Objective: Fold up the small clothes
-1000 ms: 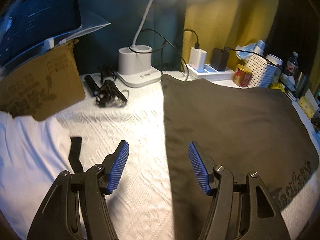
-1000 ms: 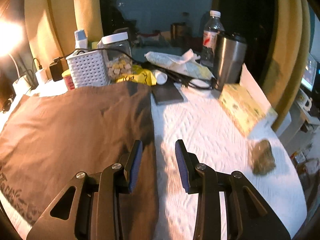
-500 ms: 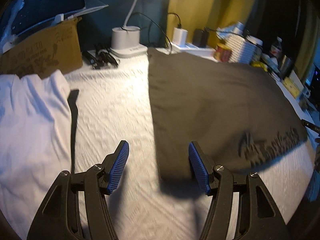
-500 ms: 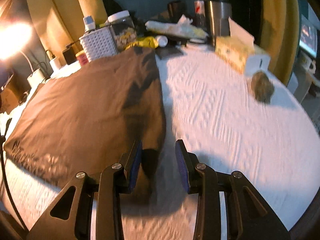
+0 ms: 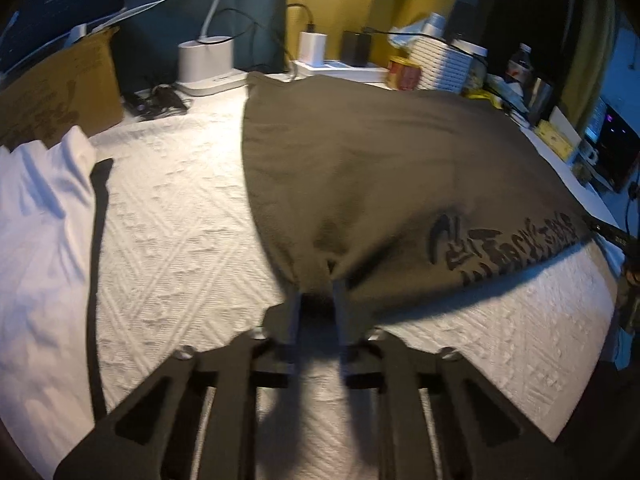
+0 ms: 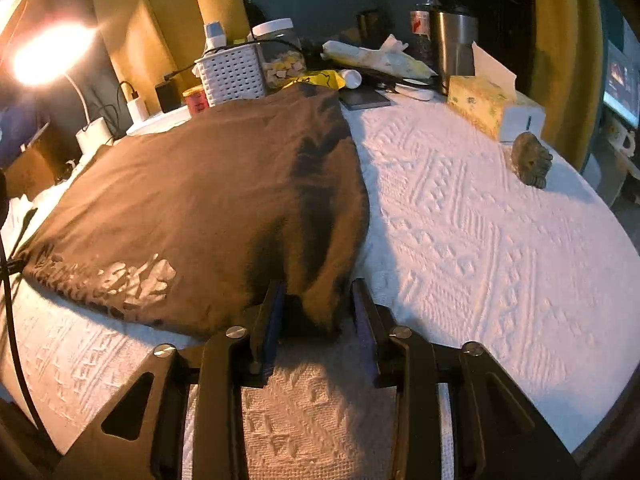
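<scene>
A dark olive-brown garment (image 5: 380,168) lies spread flat on the worktop (image 5: 168,240), which is covered with a white embossed cloth; dark printed lettering (image 5: 508,244) runs along the garment's near hem. The left gripper (image 5: 316,304) sits at the garment's near left corner, its 2 fingers (image 5: 294,312) having just been closing, and the cloth puckers up between them, so they grip that corner. The right gripper (image 6: 318,312) sits at the near right corner, its 2 blue-padded fingers (image 6: 274,320) having likewise just been closing; a bunched fold of the garment (image 6: 224,200) lies between them, though a gap shows beside the right-hand finger. A white garment (image 5: 36,216) lies crumpled at the left of the worktop, well apart. Behind stand a lamp base (image 5: 206,62), a white basket (image 6: 232,76), a tissue box (image 6: 492,106) and a steel tumbler (image 6: 454,46).
</scene>
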`<state>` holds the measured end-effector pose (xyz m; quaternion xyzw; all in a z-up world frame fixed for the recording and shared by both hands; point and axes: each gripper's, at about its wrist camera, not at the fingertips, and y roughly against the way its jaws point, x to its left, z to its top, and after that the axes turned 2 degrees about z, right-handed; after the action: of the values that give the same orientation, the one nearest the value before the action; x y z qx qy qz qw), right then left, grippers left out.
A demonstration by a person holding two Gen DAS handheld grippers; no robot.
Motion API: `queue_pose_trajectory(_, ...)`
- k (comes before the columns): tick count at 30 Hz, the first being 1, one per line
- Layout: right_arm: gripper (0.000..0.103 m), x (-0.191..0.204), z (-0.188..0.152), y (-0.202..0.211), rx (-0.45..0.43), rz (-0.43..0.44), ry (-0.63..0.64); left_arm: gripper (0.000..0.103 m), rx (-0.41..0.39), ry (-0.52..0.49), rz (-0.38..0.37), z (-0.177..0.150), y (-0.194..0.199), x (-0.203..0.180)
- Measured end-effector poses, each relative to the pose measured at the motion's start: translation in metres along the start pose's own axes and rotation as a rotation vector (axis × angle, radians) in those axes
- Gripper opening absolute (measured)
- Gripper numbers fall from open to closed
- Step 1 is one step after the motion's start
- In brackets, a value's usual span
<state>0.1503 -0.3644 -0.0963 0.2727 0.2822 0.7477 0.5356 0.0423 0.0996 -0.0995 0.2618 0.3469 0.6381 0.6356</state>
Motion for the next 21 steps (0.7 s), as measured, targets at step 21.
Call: queue_pose_trajectory(21, 0.008, 0.020, -0.002, 0.054, -0.063, -0.065, 0.195, 0.009, -0.017, -0.042, -0.017, -0.027, 0.054, -0.025)
